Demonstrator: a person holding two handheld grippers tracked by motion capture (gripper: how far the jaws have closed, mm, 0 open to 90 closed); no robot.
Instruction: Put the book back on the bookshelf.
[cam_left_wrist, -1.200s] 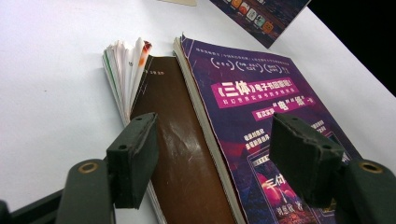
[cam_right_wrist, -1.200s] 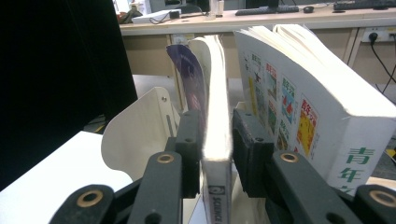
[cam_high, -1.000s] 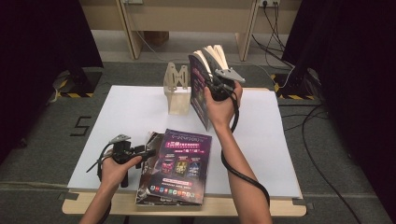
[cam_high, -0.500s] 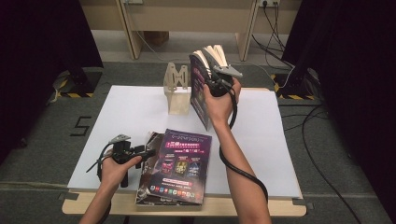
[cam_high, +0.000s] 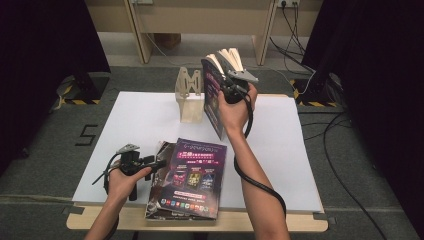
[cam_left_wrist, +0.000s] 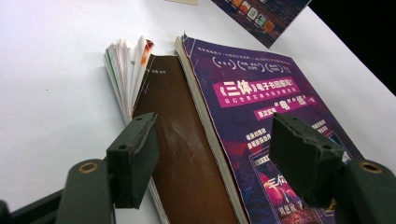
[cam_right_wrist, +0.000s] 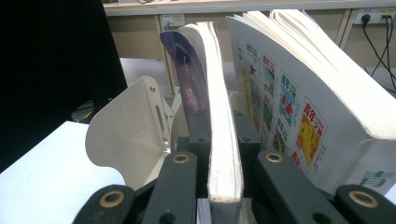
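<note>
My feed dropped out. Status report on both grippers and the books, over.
Right gripper jaws just closing, clamped on upright purple book. Left gripper open over flat stack. Bookend and white magazine flank it.

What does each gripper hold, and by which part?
The right gripper clamps an upright purple book by its page edge; its jaws have just been closing. The left gripper holds nothing.

White table (cam_high: 140, 120): wooden bookstand (cam_high: 190, 100), stacked magazines (cam_high: 192, 175).
</note>
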